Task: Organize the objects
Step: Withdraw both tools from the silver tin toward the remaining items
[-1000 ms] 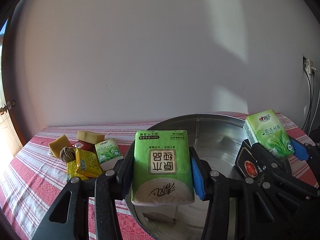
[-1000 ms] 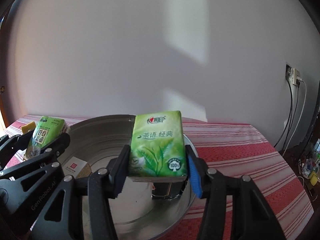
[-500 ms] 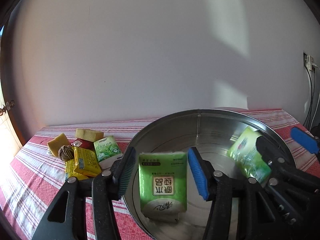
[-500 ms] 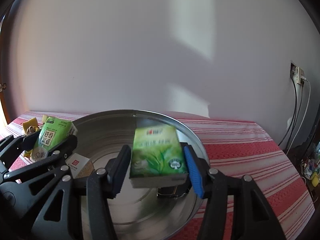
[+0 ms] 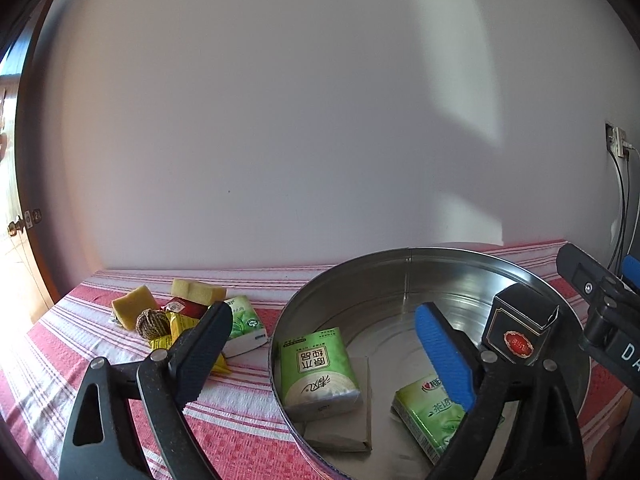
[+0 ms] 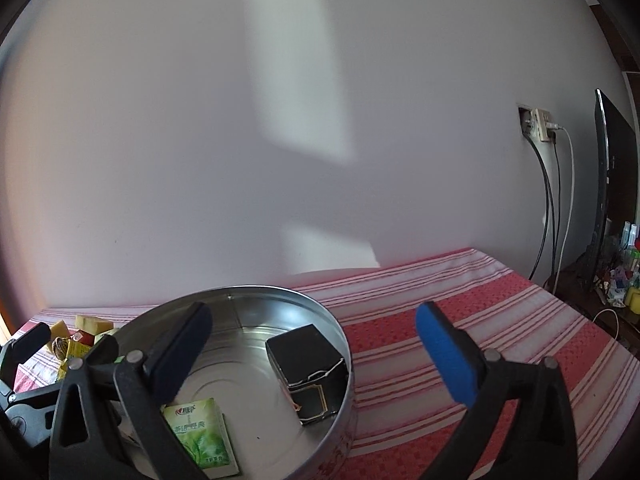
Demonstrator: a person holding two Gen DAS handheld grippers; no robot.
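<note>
Two wide-open grippers, left (image 5: pixel 320 350) and right (image 6: pixel 316 344), fingers just opened, nothing between them | red-striped desk (image 6: pixel 460 312) | round steel basin (image 5: pixel 440 264) collects sorted goods | black box (image 6: pixel 308 372) | two green tissue packs (image 5: pixel 316 368) (image 6: pixel 200 436) lie released inside | yellow sponges, packets (image 5: pixel 180 312) wait beside it.

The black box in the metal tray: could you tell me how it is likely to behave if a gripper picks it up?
The black box is probably light cardboard. Its torn top flap suggests thin walls that could crush under a hard squeeze. It leans against the metal tray wall, so a push would likely tip or slide it on the smooth steel.
</note>
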